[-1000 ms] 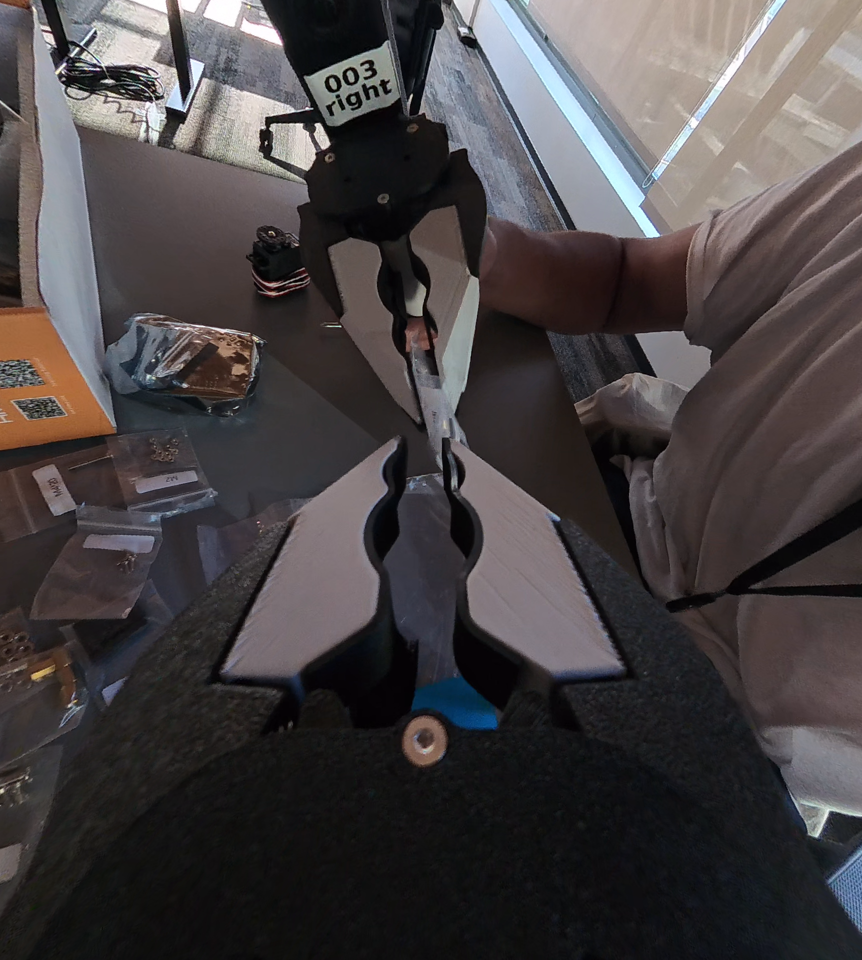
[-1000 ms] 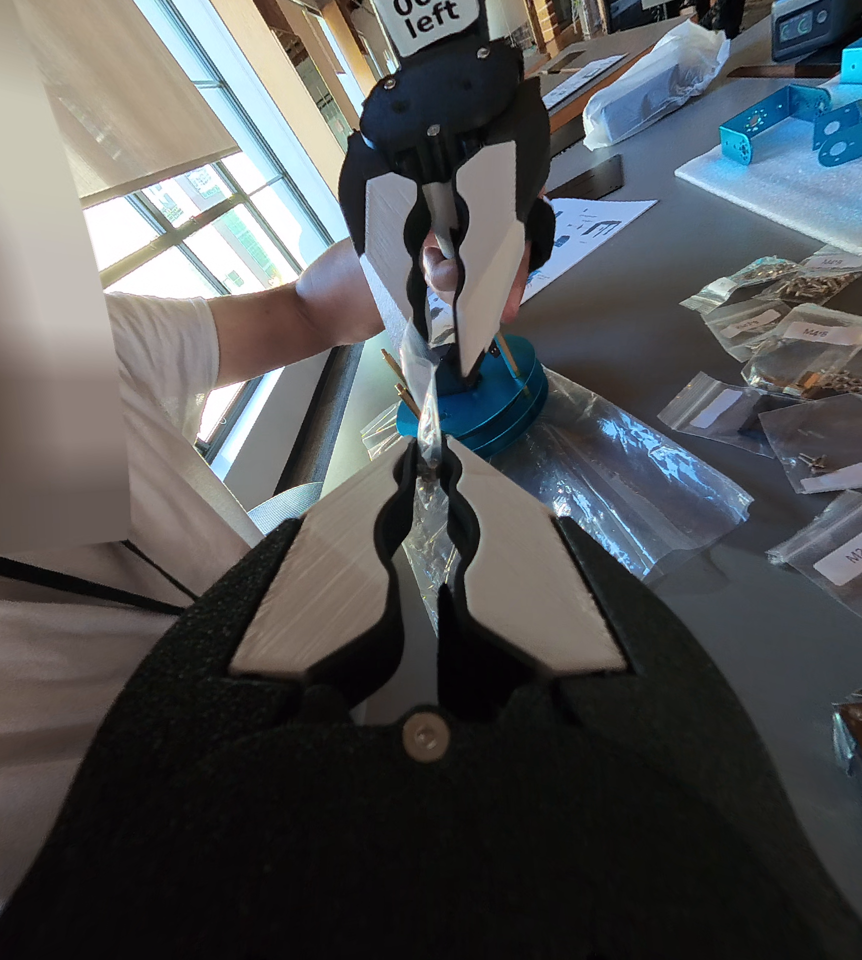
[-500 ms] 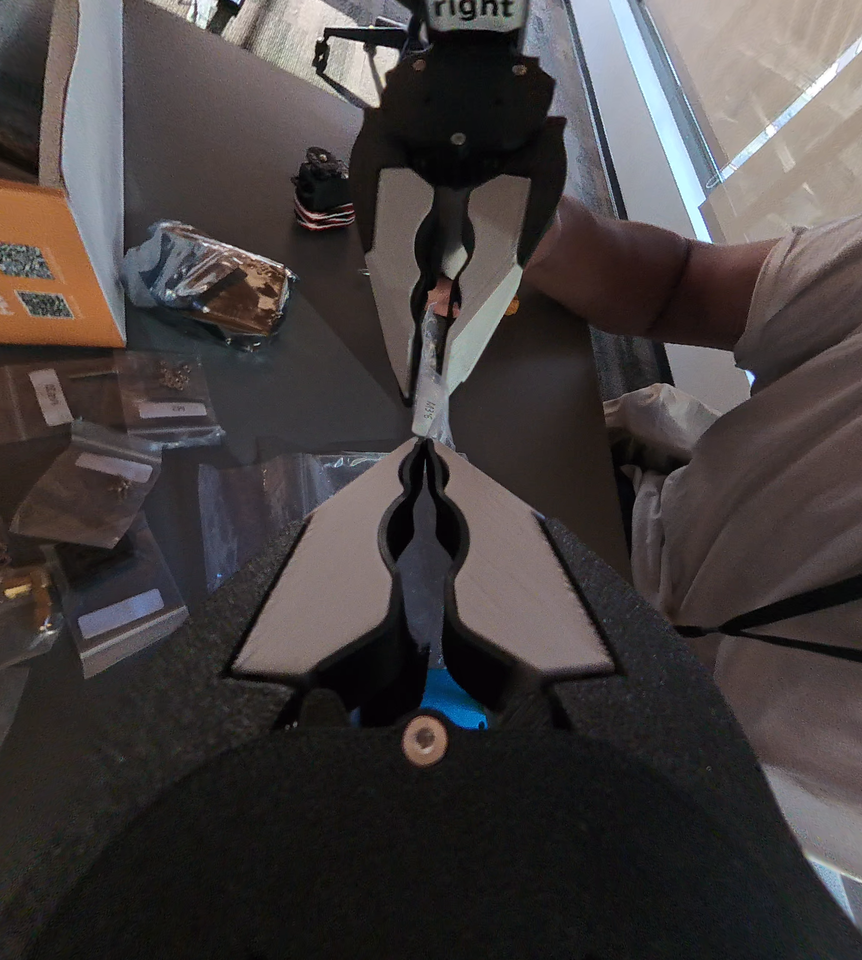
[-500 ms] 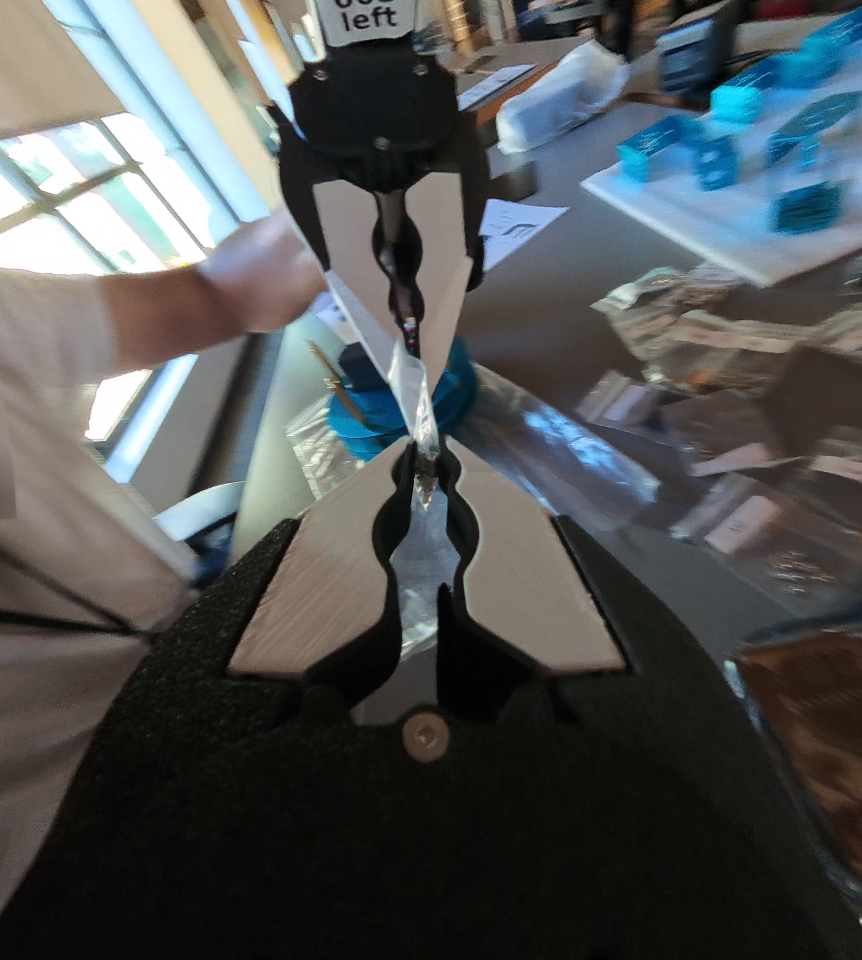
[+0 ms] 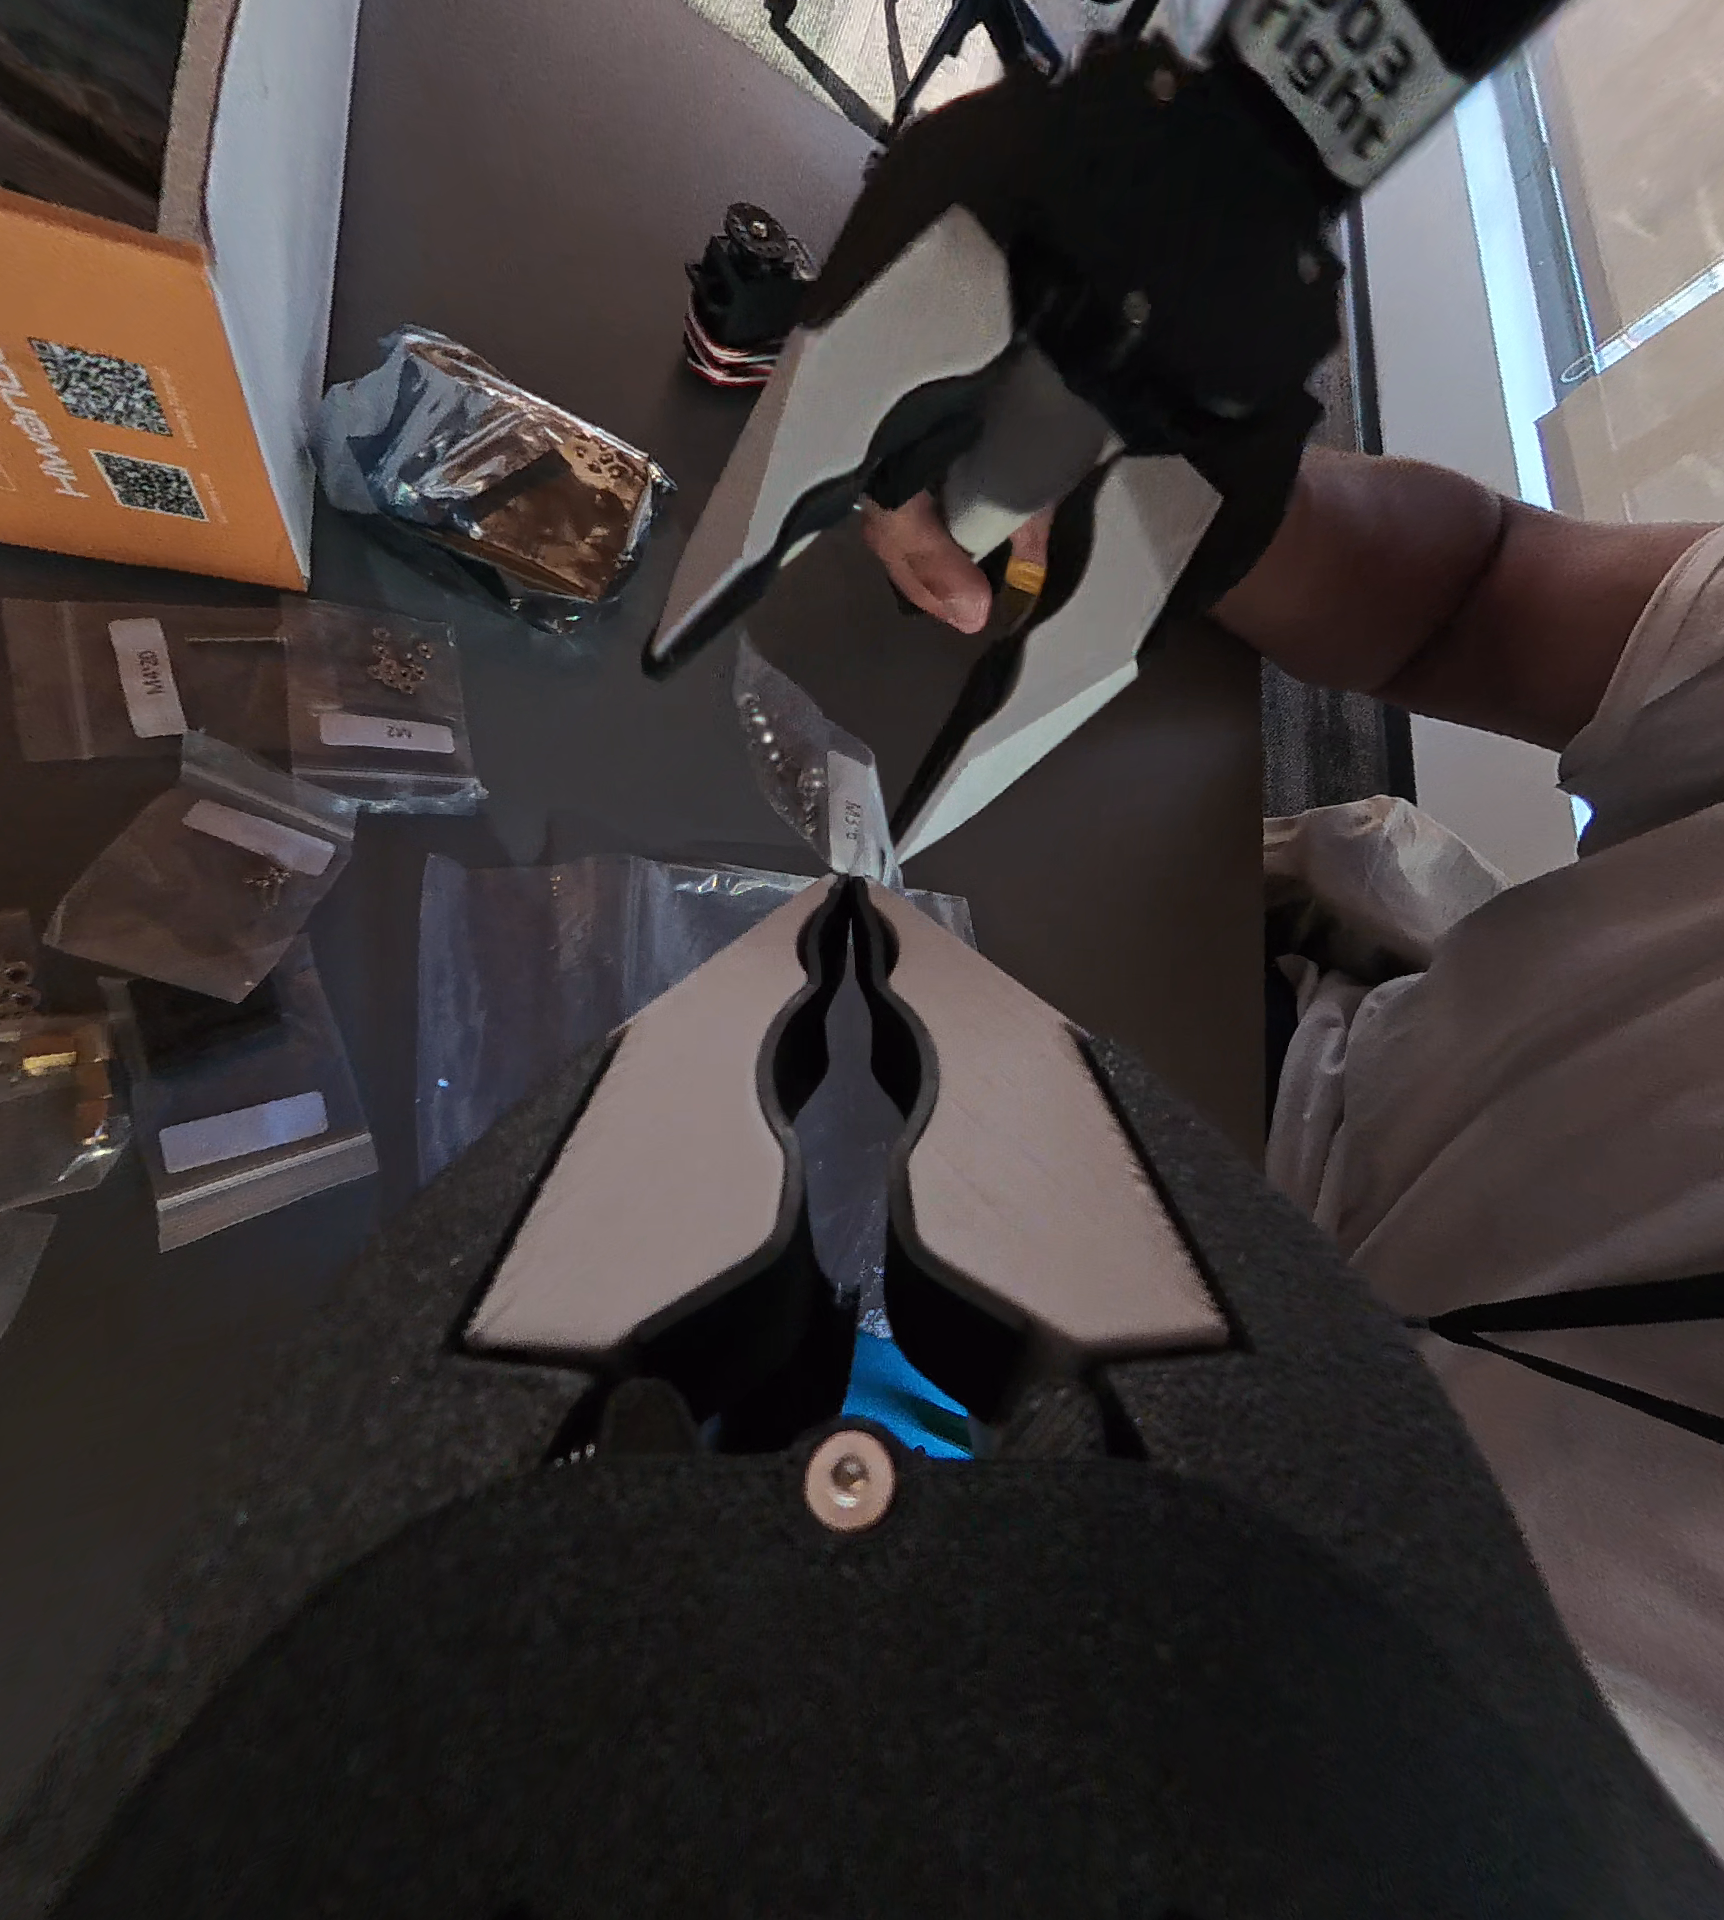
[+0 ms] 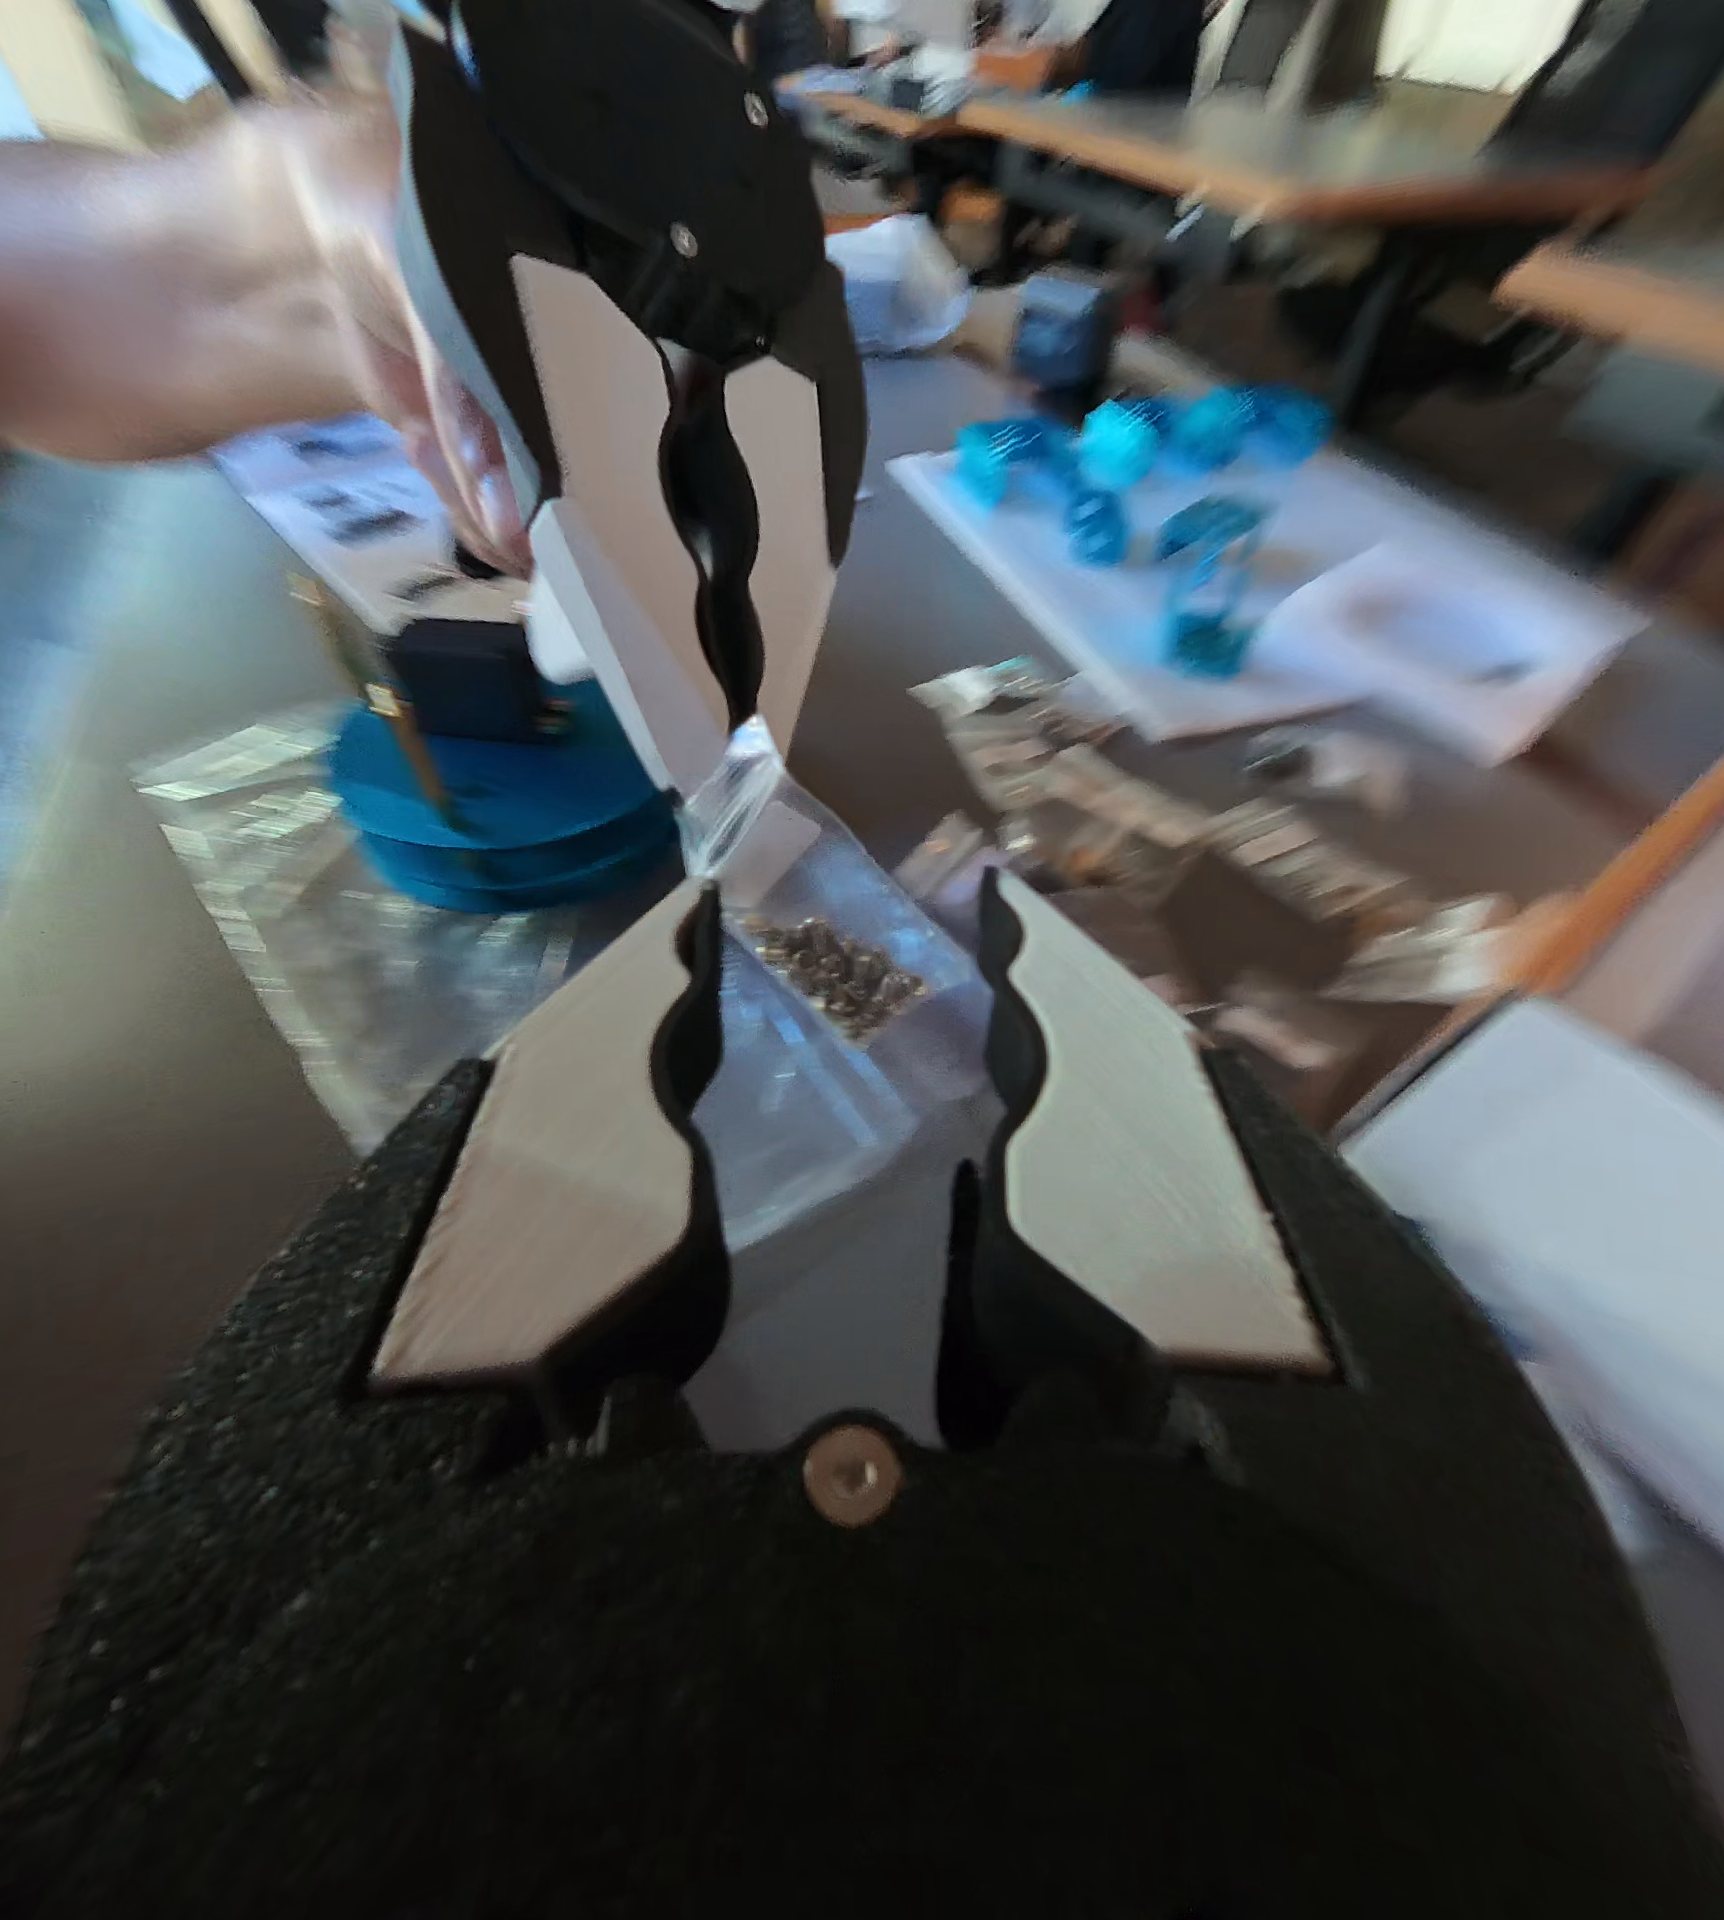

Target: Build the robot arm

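Note:
A small clear zip bag of little screws (image 5: 816, 769) with a white label hangs in the air above the dark table. My left gripper (image 5: 850, 881) is shut on one corner of it; the right wrist view shows that gripper (image 6: 749, 727) pinching the bag's top edge. My right gripper (image 6: 847, 888) is open. The bag (image 6: 837, 940) lies between its spread fingers, and neither pad presses on it. In the left wrist view the right gripper (image 5: 780, 756) stands tilted, its fingers wide apart on either side of the bag.
An orange and white box (image 5: 79, 364), a silvery bag (image 5: 505, 468) and a black servo (image 5: 744, 291) lie beyond. Several small parts bags (image 5: 203, 894) lie to the left. A blue round base (image 6: 494, 810) stands on a large clear bag. A white foam sheet (image 6: 1357, 644) holds blue brackets.
My left gripper closed on the bag and keeps hold of it. My right gripper, shut on the bag's other end until half a second ago, has opened, let go and tilted aside.

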Motion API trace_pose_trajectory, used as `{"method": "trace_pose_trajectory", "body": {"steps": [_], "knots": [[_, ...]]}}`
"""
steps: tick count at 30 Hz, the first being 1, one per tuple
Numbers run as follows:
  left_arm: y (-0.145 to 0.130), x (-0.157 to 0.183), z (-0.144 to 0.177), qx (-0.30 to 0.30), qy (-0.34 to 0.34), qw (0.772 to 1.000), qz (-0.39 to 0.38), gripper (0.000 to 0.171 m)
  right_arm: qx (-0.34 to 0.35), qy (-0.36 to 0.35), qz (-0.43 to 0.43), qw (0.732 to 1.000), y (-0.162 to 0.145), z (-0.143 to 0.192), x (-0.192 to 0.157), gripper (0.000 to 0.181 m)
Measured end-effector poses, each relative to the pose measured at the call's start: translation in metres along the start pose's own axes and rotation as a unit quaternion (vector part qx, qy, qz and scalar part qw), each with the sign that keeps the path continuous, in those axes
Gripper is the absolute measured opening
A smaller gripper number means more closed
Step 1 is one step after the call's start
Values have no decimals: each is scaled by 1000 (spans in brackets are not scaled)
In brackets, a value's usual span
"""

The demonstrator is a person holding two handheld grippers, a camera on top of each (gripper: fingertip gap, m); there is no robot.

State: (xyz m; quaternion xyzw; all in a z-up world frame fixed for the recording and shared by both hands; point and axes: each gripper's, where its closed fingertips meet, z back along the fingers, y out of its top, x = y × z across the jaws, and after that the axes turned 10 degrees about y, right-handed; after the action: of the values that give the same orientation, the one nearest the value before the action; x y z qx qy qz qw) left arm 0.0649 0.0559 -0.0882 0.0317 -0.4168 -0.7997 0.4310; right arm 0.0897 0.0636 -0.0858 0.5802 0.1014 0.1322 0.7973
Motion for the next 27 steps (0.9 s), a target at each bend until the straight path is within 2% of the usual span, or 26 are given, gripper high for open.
{"method": "trace_pose_trajectory", "body": {"steps": [4, 10, 19, 27], "knots": [[3, -5, 0, 3, 9, 999, 36, 0, -26, -82, 91, 992, 2, 1, 6, 77], [5, -2, -5, 1, 5, 999, 51, 0, -72, -174, 228, 955, -3, -6, 0, 76], [9, 1, -3, 1, 28, 999, 39, 0, -68, -194, 231, 951, 4, 2, 3, 76], [0, -10, 2, -2, 52, 998, 46, 0, -70, -190, 224, 953, 3, 0, 3, 76]]}}
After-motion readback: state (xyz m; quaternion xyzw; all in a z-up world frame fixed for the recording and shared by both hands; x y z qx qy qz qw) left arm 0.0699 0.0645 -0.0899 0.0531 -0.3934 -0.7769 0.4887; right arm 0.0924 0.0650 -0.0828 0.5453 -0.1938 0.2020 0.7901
